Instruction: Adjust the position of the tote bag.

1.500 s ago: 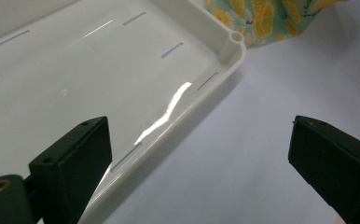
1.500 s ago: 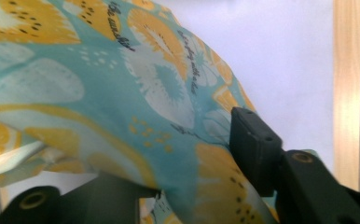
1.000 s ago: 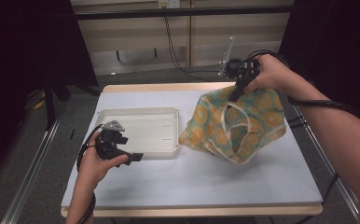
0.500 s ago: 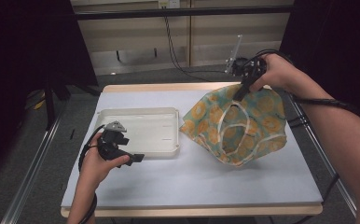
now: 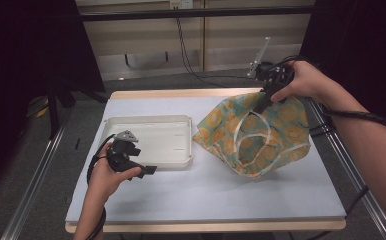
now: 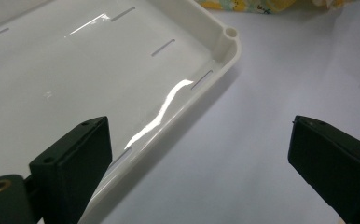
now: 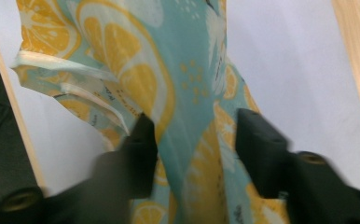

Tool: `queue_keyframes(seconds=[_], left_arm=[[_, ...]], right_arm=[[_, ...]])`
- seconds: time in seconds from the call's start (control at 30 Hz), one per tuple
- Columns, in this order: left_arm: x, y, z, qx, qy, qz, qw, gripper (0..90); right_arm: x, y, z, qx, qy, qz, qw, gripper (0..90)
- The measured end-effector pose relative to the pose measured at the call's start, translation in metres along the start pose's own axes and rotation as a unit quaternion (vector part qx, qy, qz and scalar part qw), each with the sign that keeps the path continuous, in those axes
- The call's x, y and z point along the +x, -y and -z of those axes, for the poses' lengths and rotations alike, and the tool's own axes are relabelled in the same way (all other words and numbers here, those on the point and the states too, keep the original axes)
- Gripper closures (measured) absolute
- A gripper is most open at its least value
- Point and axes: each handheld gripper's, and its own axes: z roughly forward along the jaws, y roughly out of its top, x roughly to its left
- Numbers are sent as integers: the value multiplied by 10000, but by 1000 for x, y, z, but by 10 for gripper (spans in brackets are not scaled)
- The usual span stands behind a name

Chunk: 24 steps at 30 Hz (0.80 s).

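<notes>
Left gripper (image 5: 148, 170) low, level, jaws wide apart; right gripper (image 5: 259, 107) raised, angled down, jaws just opened

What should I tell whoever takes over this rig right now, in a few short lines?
Right gripper: its fingers have just been opening, the cloth between them, apparently no longer pinched.
Left gripper: open, empty, over the near edge of the white tray.
Citrus-print cloth: slumped on the right side of the table, beside the tray, not in it.
Done: cloth lowered to the table and let go.
Left: probably regrasp the cloth and fold it or move it; the tray holds nothing.
</notes>
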Motion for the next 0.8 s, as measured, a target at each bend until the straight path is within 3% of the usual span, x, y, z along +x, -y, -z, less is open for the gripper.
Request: queue_keyframes(seconds=[0.07,0.13,0.27,0.37,0.57,0.8], left_arm=[[-1,-1,-2,58,11,-39,10000,61],[-1,-2,-3,103,5,-96,9999,59],[-7,-8,-10,152,95,-163,9997,58],[-10,-11,-13,164,140,-178,9996,58],[-17,-24,-22,155,228,-267,9993,67],[-24,-45,-25,308,259,-491,9980,69]], right_arm=[[1,5,3,11,93,-57,9999,386],[2,11,6,38,185,-97,9998,316],[5,22,11,51,196,-273,9994,283],[6,29,13,94,226,-309,9992,277],[8,51,23,-88,256,-437,9987,287],[11,76,24,-181,248,-634,9975,292]])
